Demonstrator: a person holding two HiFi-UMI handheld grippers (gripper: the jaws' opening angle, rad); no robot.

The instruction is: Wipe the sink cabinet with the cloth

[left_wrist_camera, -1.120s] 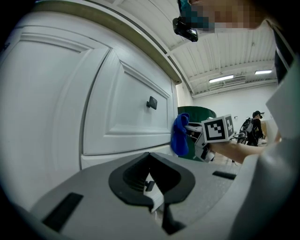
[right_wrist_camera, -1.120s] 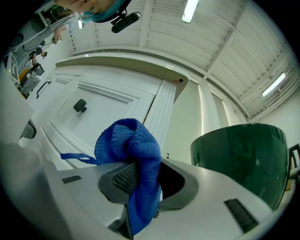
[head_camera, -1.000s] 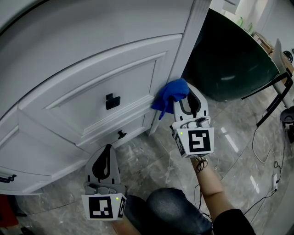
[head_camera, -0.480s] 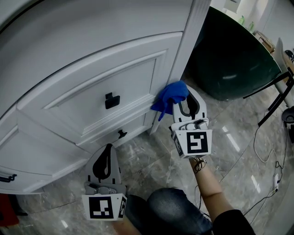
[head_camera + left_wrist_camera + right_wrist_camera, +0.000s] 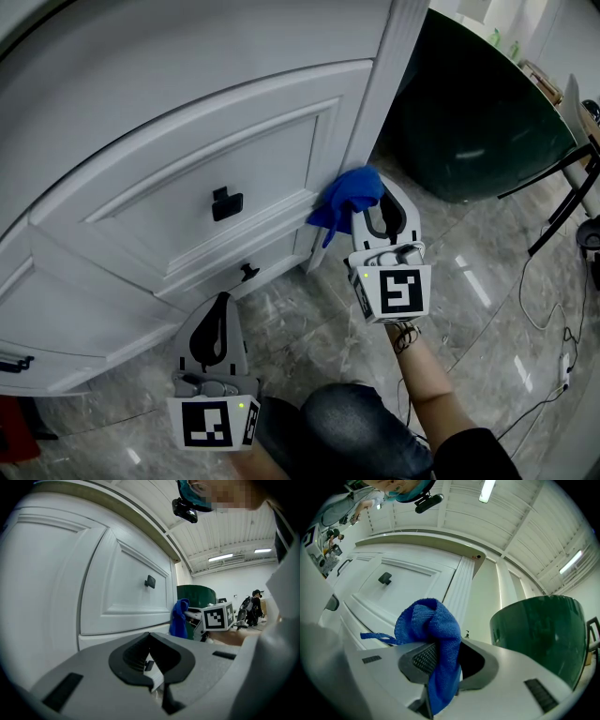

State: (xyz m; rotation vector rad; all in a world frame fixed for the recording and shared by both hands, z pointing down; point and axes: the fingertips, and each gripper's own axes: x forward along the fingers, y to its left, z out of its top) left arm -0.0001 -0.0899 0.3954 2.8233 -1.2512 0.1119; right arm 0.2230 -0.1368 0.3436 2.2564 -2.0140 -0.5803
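**Hazards**

1. The left hand-held gripper (image 5: 221, 309) hangs idle, low over the marble floor (image 5: 309, 323) in front of the lower drawer. Its jaws are pressed together with nothing between them. A careless swing could knock its tips against the painted front.
2. The sink cabinet (image 5: 187, 159) has raised mouldings and black knobs. A wipe dragged across the upper knob (image 5: 226, 203) or the lower knob (image 5: 247, 274) could snag the cloth and pull it free.
3. The cloth (image 5: 349, 195) is bunched into a wad at the lower right corner of the door panel, just beside the corner post (image 5: 384, 84). It appears to touch the cabinet there. The contact patch looks small, so streaks or missed strips are likely. A loose tail hangs from the wad and may catch on an edge.
4. The right hand-held gripper (image 5: 382, 202) pinches the cloth between its jaws. If the wad shifts, bare jaw tips could scrape the paint.
5. The dark green tub (image 5: 469, 122) stands near the cabinet's right side. A wide stroke past the post could strike it.
6. Cables (image 5: 539, 309) lie on the floor at the right and are a trip risk.

**Count**

- Hand-held grippers: two
- Cloth: one
- Sink cabinet: one
- Black knobs: two
- Green tub: one
- Cables: several, number unclear
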